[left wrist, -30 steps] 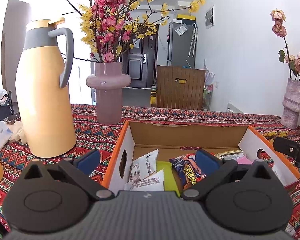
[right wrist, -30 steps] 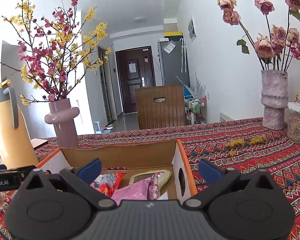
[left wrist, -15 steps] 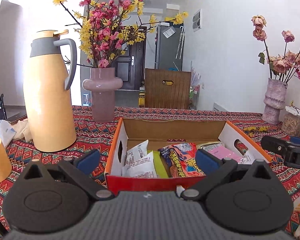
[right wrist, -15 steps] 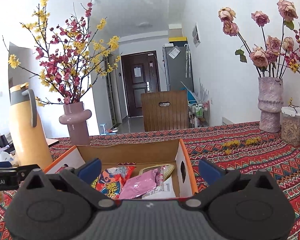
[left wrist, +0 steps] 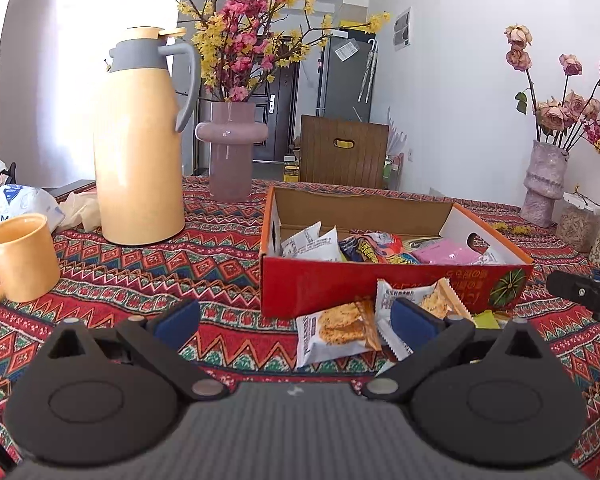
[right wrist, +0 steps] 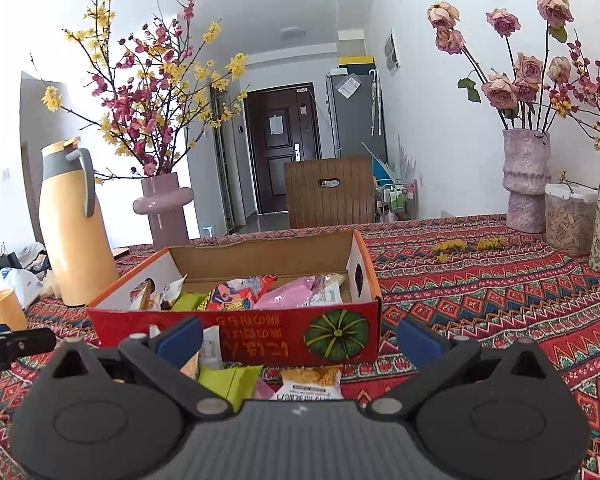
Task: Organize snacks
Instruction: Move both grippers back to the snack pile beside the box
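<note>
Left wrist: claw (left wrist: 296, 318) agape, level, empty.

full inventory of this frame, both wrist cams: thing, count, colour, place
snack box: 1, red front, orange rim, table centre
snack packets in box: several, white, pink, green, red-blue
loose snack packets: several, white-orange, green, on the cloth in front of the box
thermos jug: 1, yellow, grey handle, left of box
mug: 1, yellow, far left
mauve vase: 1, pink-yellow blossoms, behind jug
rose vase: 1, mottled pink, right rear
clear jar: 1, brown contents, beside rose vase
tablecloth: 1, red patterned
left gripper: 1, black, blue pads, open, empty
right gripper: 1, black, blue pads, open, empty
</note>
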`<state>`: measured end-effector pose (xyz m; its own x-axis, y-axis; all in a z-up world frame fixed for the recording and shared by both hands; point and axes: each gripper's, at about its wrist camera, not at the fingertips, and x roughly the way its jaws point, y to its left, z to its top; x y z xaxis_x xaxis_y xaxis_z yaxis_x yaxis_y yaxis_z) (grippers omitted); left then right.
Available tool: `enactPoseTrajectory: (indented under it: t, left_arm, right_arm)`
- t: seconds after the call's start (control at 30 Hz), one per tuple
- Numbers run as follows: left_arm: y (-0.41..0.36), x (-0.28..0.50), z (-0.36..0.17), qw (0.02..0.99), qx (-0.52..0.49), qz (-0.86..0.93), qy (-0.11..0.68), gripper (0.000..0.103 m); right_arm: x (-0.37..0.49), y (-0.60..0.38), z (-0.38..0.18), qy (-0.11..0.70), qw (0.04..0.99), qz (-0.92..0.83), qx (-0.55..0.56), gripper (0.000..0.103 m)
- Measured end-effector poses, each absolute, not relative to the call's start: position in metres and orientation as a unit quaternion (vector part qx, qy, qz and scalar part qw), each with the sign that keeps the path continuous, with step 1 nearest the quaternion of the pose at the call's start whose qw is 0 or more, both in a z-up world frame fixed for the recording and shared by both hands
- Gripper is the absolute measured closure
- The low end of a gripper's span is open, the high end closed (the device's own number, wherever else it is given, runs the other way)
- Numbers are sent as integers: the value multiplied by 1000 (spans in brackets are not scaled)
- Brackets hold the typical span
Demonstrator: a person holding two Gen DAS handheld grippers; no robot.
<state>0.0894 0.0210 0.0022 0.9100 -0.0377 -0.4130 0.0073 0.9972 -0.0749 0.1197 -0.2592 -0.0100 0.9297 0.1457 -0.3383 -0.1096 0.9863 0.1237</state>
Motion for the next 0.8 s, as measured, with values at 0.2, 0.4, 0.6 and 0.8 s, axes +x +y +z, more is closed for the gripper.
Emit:
enactPoseTrajectory:
  t: [0.2,0.4,0.6,0.8]
  left_arm:
    - [33,73,-5,974,-35,0,223,0]
    - [37,66,-9,973,-37,1,228,0]
    - [32,63,-10,972,-32,-6,232,0]
    - [31,64,-13,971,-32,-6,238,0]
  right_arm:
    - [101,-261,-24,203,976,63,47,0]
    - [90,-256,-38,235,969,68,41,0]
    - [89,-252,-47,256,964,66,31,0]
    - [92,-257,-55,273,960,47,32,0]
